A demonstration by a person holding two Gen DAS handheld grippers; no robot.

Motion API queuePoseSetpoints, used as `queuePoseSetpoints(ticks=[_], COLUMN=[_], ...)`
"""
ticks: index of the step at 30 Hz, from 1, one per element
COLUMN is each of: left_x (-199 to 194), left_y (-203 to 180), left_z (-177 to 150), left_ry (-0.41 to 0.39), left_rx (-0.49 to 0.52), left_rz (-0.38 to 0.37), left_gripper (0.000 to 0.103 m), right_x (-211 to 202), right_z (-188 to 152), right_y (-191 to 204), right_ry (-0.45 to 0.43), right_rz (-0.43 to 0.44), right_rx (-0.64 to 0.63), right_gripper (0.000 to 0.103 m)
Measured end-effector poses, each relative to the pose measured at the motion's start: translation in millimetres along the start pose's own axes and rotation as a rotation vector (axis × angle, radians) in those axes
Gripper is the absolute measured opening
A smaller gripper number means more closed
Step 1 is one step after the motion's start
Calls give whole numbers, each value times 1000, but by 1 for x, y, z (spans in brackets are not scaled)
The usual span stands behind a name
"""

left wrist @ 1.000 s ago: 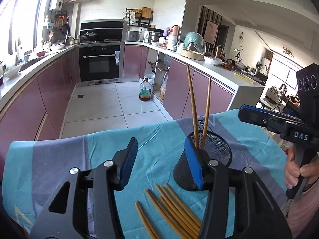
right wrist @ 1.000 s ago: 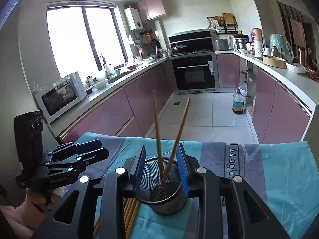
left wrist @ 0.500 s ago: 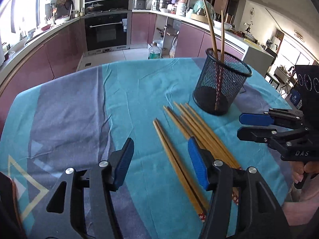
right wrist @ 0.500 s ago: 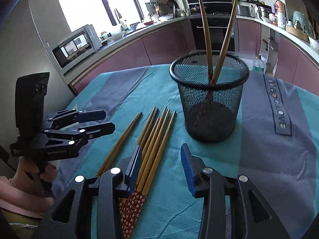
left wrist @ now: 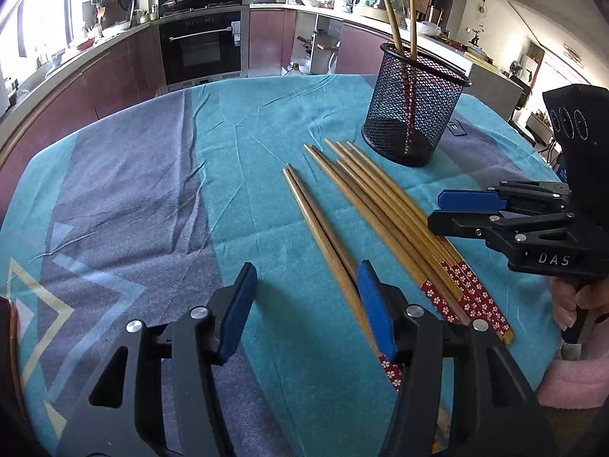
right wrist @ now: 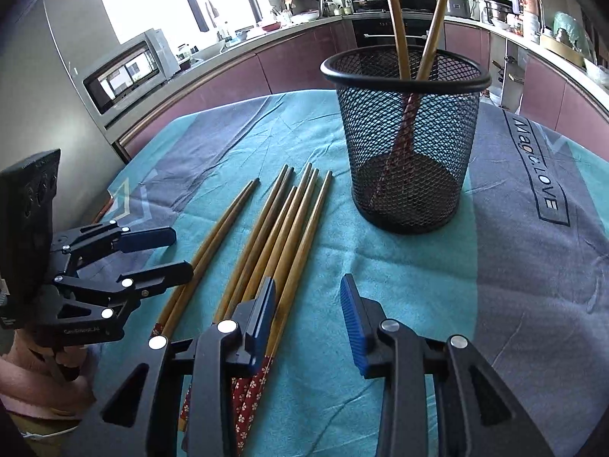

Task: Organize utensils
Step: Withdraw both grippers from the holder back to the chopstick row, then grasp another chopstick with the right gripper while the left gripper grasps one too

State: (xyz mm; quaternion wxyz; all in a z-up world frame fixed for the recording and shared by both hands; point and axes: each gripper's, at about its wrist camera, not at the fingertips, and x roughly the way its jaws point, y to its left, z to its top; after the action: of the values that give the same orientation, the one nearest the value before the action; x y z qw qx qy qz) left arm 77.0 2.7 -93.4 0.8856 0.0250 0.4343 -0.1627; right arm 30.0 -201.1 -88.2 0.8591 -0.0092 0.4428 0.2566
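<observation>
A black mesh cup point(left wrist: 413, 114) stands on the table with two chopsticks upright in it; it also shows in the right wrist view point(right wrist: 407, 141). Several wooden chopsticks with red flowered ends point(left wrist: 380, 205) lie side by side on the cloth in front of the cup, also seen in the right wrist view point(right wrist: 278, 236). My left gripper point(left wrist: 304, 301) is open and empty, low over the near ends of the left pair point(left wrist: 323, 236). My right gripper point(right wrist: 308, 316) is open and empty, just right of the chopsticks' near ends. Each gripper shows in the other's view.
A teal and grey cloth point(left wrist: 152, 198) covers the table. Behind it is a kitchen with purple cabinets, an oven point(left wrist: 201, 45) and a microwave point(right wrist: 129, 72). The cloth's right part carries printed lettering point(right wrist: 540, 175).
Both grippers have pulled back from the mesh cup and dropped low toward the near ends of the lying chopsticks. Both stay open and empty.
</observation>
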Motion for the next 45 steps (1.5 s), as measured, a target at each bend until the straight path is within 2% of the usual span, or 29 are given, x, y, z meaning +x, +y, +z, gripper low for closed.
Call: queuePoseSetpoints(ticks=[9, 13, 19, 23, 29, 33, 37, 45], left_x=[-5, -5, 5, 10, 15, 18, 18, 17], left_y=[5, 4, -10, -10, -10, -10, -12, -11], left_z=[-3, -3, 2, 9, 15, 17, 17, 16], left_ry=[5, 9, 9, 10, 6, 7, 4, 0], left_rx=[3, 18, 85, 81, 60, 37, 40, 4], left_rz=[-14, -17, 46, 44, 53, 53, 57, 75], left_gripper=[48, 42, 37, 33, 27, 21, 15, 9], right_x=[4, 3, 11, 17, 24, 25, 24, 16], right_z=[1, 1, 6, 12, 19, 23, 22, 20], right_y=[2, 3, 14, 17, 16, 13, 7, -1], right_ry=[1, 5, 3, -4, -14, -16, -21, -36], right_rz=[-29, -49, -107, -126, -126, -121, -97, -59], right_rx=[-11, -19, -63, -76, -67, -57, -24, 21], right_gripper=[29, 28, 28, 28, 23, 10, 6, 5])
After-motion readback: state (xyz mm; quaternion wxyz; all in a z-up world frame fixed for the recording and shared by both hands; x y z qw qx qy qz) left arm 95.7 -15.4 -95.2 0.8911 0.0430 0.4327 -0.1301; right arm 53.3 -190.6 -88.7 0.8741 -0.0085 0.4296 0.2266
